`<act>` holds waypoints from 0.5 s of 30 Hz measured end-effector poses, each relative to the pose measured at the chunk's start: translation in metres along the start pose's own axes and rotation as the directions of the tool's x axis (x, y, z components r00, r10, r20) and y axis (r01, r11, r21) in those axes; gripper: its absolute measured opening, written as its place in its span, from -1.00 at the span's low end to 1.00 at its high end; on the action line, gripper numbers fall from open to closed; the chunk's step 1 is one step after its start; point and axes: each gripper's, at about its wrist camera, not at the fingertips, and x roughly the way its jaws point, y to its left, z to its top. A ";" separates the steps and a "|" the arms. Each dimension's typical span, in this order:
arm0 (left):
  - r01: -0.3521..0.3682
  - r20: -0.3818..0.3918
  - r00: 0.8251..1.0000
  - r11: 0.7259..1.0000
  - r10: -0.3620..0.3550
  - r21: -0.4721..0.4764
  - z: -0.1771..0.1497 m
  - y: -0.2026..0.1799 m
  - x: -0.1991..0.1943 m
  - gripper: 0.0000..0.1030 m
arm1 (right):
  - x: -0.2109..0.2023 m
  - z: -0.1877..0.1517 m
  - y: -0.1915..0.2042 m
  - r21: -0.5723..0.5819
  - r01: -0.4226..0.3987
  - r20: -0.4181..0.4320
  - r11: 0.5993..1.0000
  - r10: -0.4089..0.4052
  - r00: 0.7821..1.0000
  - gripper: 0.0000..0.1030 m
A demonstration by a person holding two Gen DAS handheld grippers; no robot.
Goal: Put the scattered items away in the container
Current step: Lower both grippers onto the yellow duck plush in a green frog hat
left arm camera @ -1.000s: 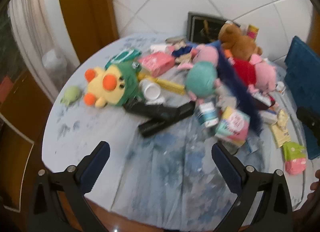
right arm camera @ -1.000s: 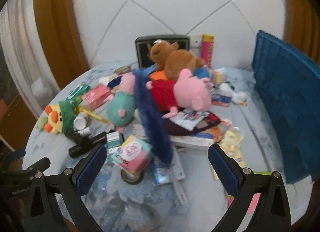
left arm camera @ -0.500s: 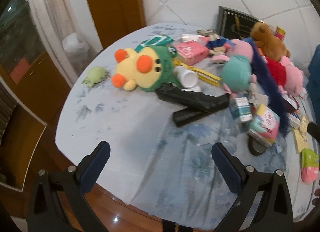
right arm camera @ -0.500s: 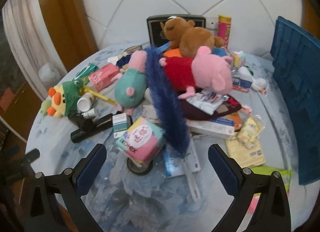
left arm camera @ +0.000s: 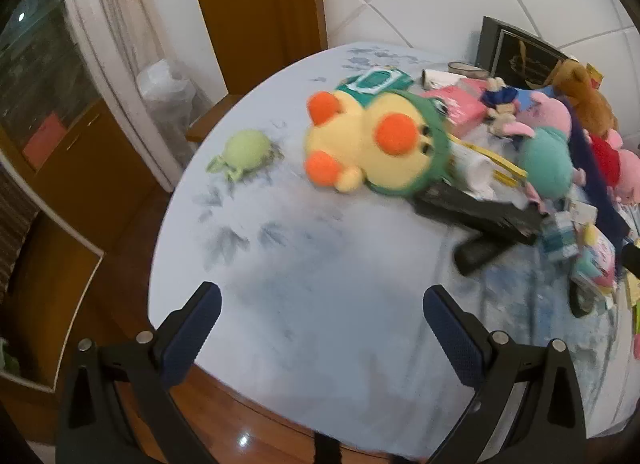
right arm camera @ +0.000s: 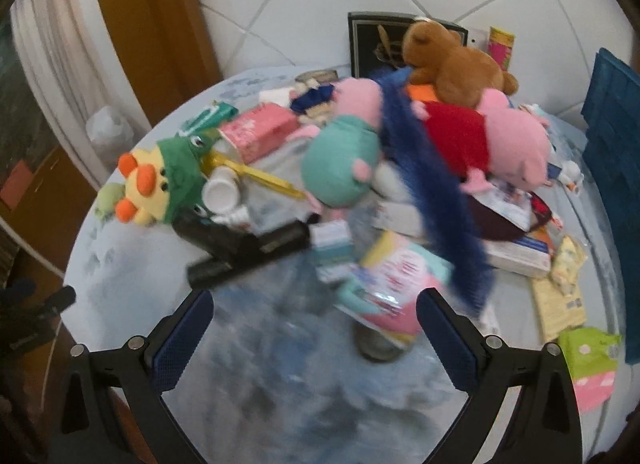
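Note:
Scattered items cover a round table (left arm camera: 304, 288). A yellow duck plush with a green hood (left arm camera: 380, 144) lies at the left of the pile, a small green toy (left arm camera: 244, 150) left of it. My left gripper (left arm camera: 320, 328) is open and empty over the bare near-left cloth. My right gripper (right arm camera: 314, 328) is open and empty, just short of a pink tissue pack (right arm camera: 394, 284) and a black umbrella (right arm camera: 248, 248). A blue crate (right arm camera: 612, 144) stands at the right. Pig plushes (right arm camera: 512, 144), a teal plush (right arm camera: 342, 168), a brown bear (right arm camera: 452, 60) and a blue duster (right arm camera: 432, 188) lie heaped.
A black frame (right arm camera: 372, 44) leans on the tiled wall behind the pile. Books (right arm camera: 516, 252), snack packets (right arm camera: 560, 292) and a green and pink pouch (right arm camera: 592, 360) lie near the right edge. A wooden cabinet (left arm camera: 72, 168) stands left of the table.
The left gripper has swung left and closer, so the duck plush fills more of its view. The right gripper has moved forward and down toward the tissue pack. Both stay open.

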 end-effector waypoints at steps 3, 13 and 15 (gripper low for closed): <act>0.013 0.004 1.000 1.000 -0.013 0.028 0.018 0.023 0.017 1.00 | 0.008 0.011 0.030 0.036 -0.001 0.011 0.999 0.001 1.000 1.00; 0.098 -0.046 0.995 0.992 -0.094 0.082 0.065 0.041 0.082 0.71 | 0.046 0.045 0.105 0.068 -0.047 0.006 0.997 0.046 0.999 1.00; 0.108 -0.052 0.993 0.990 -0.103 0.089 0.072 0.036 0.092 0.71 | 0.061 0.057 0.115 0.064 -0.076 -0.010 0.995 0.077 0.997 1.00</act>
